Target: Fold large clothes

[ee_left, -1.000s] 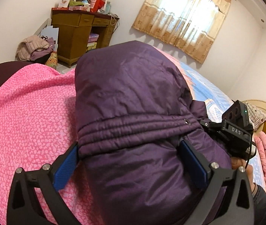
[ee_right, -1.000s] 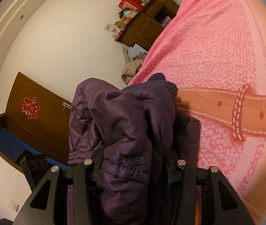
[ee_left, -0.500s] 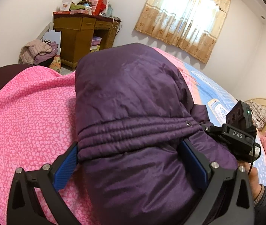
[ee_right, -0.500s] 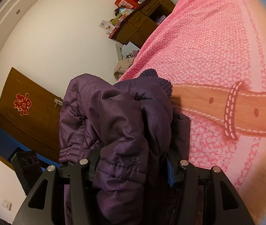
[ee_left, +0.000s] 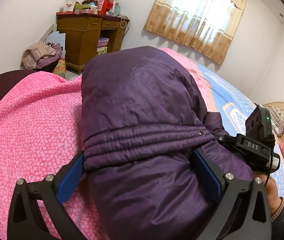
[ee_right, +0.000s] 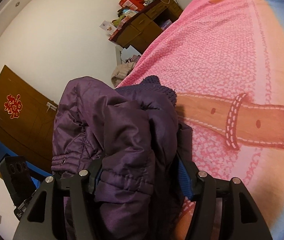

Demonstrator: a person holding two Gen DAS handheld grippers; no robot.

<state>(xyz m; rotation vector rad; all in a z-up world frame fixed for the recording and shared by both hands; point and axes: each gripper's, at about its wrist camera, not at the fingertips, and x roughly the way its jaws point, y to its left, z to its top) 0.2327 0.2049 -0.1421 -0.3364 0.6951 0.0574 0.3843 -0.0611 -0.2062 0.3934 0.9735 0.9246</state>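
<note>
Lengthwise, purple jacket (ee_left: 142, 120) points windowward.

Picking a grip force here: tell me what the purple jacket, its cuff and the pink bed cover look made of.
Purple jacket: smooth woven synthetic shell, likely nylon or polyester, slight sheen, puffy quilted stitching suggests padding. Cuff: ribbed knit, matte and nubby. Pink bed cover: soft, matte, looped or pebbled texture, probably terry or fleece. Both grippers, left and right, clamp bunched jacket fabric.
</note>
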